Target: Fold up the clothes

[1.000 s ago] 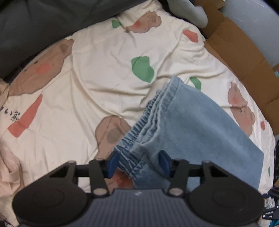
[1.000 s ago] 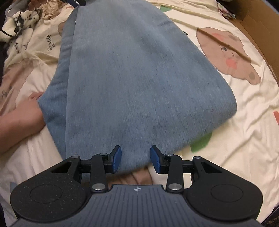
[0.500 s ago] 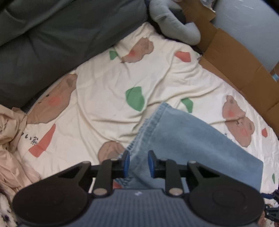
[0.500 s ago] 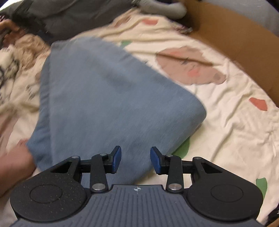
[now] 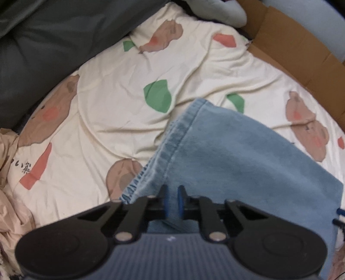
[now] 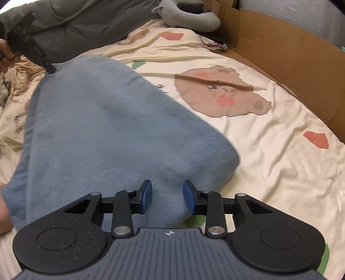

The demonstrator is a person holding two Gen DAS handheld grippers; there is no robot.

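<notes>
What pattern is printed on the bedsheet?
Cream sheet with brown bears, green leaf shapes and coral patches; clearest in the left wrist view.

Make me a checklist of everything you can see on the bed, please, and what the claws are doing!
Surface: cream bedsheet with bear, carrot and leaf prints, wrinkled.
Job's things: blue jeans, folded, lying on the sheet.
Clutter: peach cloth crumpled at the sheet's edge; dark grey blanket; grey plush toy.
Claws: left claw pinches the jeans' edge near the hem; right claw is closing, jeans between its pads, not yet pressed.
Cables: nothing seen.
Surroundings: brown cardboard runs along the far side of the bed.
</notes>
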